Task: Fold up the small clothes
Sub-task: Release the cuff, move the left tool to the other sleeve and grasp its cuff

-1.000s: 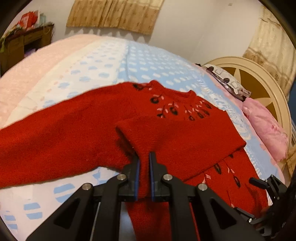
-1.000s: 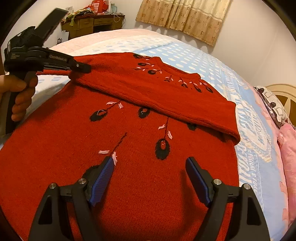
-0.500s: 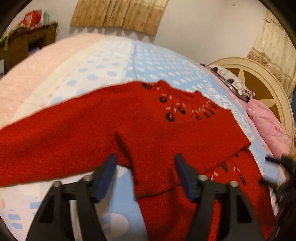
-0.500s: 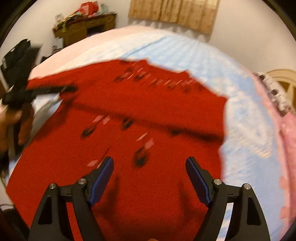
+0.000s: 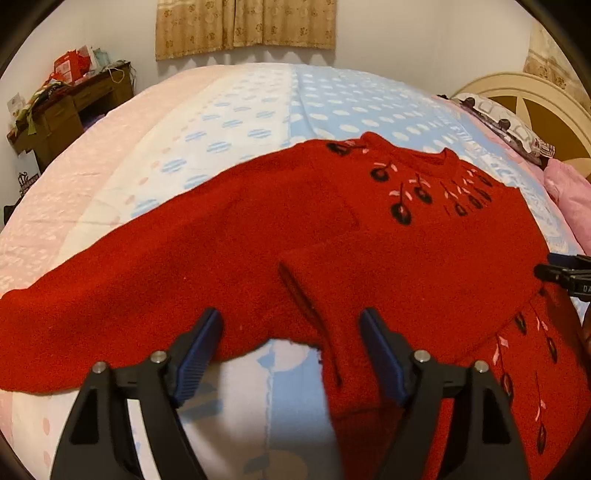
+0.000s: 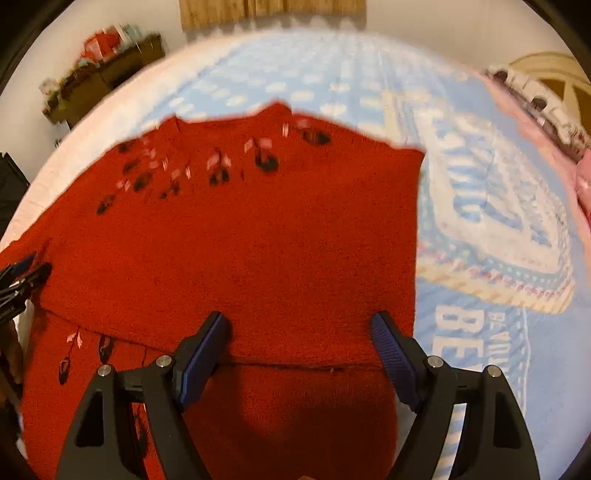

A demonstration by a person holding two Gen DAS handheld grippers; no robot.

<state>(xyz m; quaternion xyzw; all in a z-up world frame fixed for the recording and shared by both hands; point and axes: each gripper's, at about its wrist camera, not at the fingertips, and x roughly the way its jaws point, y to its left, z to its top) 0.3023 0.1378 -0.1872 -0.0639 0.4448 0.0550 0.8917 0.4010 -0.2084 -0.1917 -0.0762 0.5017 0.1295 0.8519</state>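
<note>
A red knit sweater (image 5: 369, 240) with black and pink flower marks lies flat on the bed. One sleeve (image 5: 129, 302) stretches out to the left. The other sleeve is folded across the body, its cuff (image 5: 317, 295) lying between my left fingers. My left gripper (image 5: 291, 347) is open and empty just above that cuff. My right gripper (image 6: 299, 343) is open and empty over the folded sleeve's edge on the sweater (image 6: 258, 229). The right gripper's tip (image 5: 561, 273) shows at the right edge of the left wrist view.
The bed has a blue, white and pink dotted blanket (image 5: 240, 110). A cream headboard (image 5: 517, 96) and pink pillow (image 5: 569, 195) are at the right. A cluttered wooden desk (image 5: 66, 103) stands at the far left. Curtains (image 5: 243, 26) hang on the back wall.
My left gripper opened and let go of the folded sleeve's cuff, which now lies on the sweater. My right gripper swung toward the sweater's right side and stayed open.
</note>
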